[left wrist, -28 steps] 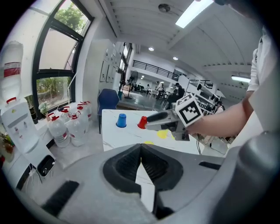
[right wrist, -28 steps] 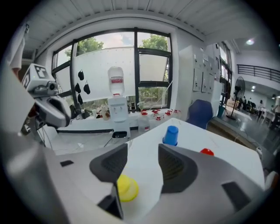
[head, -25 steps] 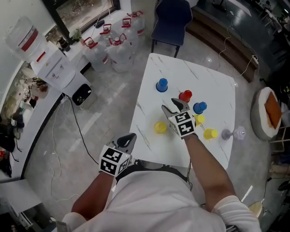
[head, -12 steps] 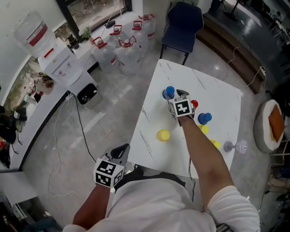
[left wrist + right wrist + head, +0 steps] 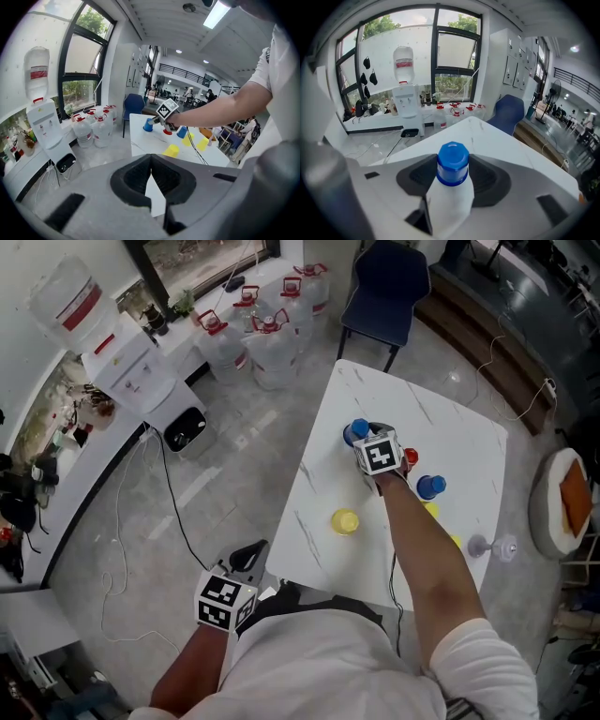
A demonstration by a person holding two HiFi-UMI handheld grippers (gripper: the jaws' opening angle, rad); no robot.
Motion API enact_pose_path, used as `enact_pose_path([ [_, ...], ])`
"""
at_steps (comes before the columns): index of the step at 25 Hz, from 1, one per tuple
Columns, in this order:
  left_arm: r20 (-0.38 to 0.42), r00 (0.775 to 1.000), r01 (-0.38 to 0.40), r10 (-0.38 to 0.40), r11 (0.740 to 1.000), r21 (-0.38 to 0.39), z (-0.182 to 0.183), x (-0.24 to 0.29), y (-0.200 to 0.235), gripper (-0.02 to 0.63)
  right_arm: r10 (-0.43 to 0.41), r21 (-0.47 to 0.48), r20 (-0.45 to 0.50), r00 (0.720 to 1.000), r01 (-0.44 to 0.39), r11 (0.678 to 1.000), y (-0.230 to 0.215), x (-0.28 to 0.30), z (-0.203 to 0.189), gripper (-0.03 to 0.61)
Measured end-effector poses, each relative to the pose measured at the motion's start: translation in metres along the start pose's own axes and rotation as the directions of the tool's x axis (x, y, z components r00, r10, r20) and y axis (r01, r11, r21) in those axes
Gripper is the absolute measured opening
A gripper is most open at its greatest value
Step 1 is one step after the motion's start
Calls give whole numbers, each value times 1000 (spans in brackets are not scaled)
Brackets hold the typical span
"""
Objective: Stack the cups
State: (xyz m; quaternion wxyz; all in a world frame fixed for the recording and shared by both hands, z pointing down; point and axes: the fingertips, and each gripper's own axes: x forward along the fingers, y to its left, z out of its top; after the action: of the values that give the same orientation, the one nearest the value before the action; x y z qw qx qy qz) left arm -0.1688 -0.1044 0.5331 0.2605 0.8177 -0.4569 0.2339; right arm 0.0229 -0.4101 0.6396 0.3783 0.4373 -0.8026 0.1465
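My right claw [image 5: 368,432] has just been closing on the upside-down blue cup [image 5: 452,165], its pads touching both sides. I should squeeze gently, then lift straight off the bench [image 5: 450,427].

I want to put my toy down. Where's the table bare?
Bare: the table beyond the blue cup, and its near left edge by the lone yellow cup. Crowded: the right side, round the red cup and second blue cup.
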Motion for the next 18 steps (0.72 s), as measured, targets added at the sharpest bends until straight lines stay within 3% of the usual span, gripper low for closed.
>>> enact_pose_path([
  [9, 31, 995, 96, -98, 993, 65, 27, 29, -19, 6, 40, 29, 172, 984, -46, 999, 24, -92, 8, 212],
  [13, 40, 988, 142, -147, 984, 103, 37, 43, -34, 6, 29, 8, 184, 983, -31, 1000, 38, -141, -22, 212],
  [18, 30, 980, 193, -198, 974, 122, 39, 53, -56, 6, 8, 5, 127, 992, -9, 1000, 51, -180, -83, 212],
])
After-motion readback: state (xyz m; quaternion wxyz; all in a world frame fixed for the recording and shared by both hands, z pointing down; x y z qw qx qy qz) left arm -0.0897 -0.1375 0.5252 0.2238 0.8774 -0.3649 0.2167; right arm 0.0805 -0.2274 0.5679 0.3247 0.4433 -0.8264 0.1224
